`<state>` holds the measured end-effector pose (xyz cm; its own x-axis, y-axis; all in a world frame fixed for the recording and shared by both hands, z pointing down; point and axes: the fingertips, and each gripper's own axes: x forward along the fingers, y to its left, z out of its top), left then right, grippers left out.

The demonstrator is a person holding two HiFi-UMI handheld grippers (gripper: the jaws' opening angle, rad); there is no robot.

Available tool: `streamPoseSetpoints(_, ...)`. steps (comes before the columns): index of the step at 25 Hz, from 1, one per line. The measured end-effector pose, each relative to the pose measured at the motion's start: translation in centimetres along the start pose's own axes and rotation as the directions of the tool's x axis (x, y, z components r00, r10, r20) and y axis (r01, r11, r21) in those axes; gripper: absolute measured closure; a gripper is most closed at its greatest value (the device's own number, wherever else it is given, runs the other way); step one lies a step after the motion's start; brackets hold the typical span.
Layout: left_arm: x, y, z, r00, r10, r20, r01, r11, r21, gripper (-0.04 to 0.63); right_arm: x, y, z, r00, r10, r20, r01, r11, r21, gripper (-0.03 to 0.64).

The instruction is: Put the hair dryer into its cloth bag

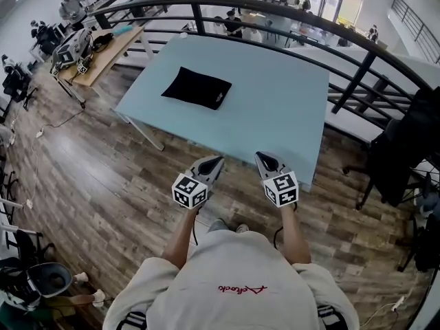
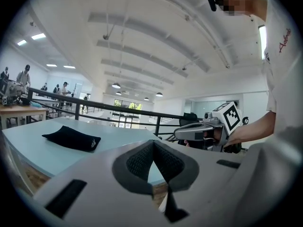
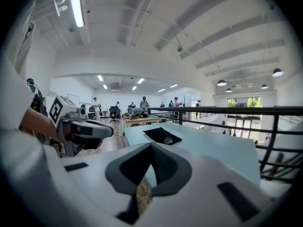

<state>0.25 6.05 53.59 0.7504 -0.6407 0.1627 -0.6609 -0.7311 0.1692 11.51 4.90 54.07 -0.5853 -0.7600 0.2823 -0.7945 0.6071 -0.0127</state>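
side by side, both grippers [image 1: 239,168] level

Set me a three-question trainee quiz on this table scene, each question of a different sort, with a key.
1. True or false: the left tongs hold the black cloth bag.
2. Which lies on the blue table? A. a hair dryer B. the cloth bag C. a mug
3. Fill in: the left tongs and the right tongs are both ____, with nothing between them.
Key: 1 false; 2 B; 3 shut.
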Motion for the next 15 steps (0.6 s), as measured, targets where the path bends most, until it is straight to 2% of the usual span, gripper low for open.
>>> streamPoseSetpoints(15,-0.7,-0.5,-0.3,1.0,-0.011,0.007,0.011,1.0,-0.017,0.589,-1.4,-0.2,-0.5,0.999,-0.048,-0.002,0.048,0.998,0.042,0.601)
